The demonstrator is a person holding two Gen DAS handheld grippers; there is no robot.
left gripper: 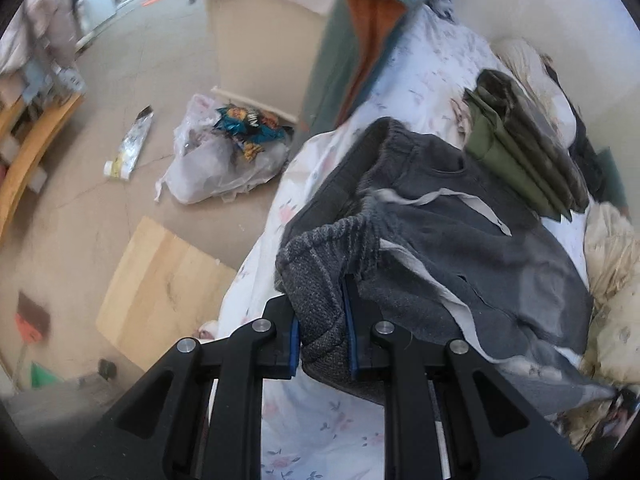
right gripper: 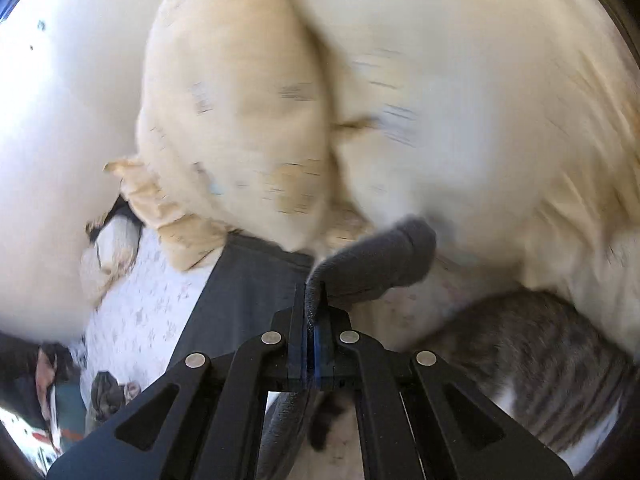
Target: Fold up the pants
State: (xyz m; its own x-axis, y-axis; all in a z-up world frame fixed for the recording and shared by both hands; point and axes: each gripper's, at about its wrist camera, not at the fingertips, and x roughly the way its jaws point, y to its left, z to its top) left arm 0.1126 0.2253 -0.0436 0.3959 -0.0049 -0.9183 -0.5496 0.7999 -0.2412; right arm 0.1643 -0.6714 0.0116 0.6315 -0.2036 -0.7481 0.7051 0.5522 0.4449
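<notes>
Clearly both grippers have hold of the dark grey pants [left gripper: 472, 240], which lie rumpled on the floral bedsheet [left gripper: 320, 432] across the centre and right of the left wrist view. The left gripper [left gripper: 322, 340] is clenched on a thick ribbed bunch of the waistband, low in the middle of its frame. The right gripper [right gripper: 314, 312] pinches a thin edge of the same grey cloth, which curls up and to the right of its jaws, with cream pillows [right gripper: 248, 112] filling the upper frame and a tabby cat [right gripper: 552, 364] at the lower right. This looks like the lift-and-spread step, before any fold is laid. Next, the two ends probably need drawing apart to pull the cloth flat on bare sheet, away from the folded olive garment [left gripper: 516, 152] at upper right and clear of the cat.
</notes>
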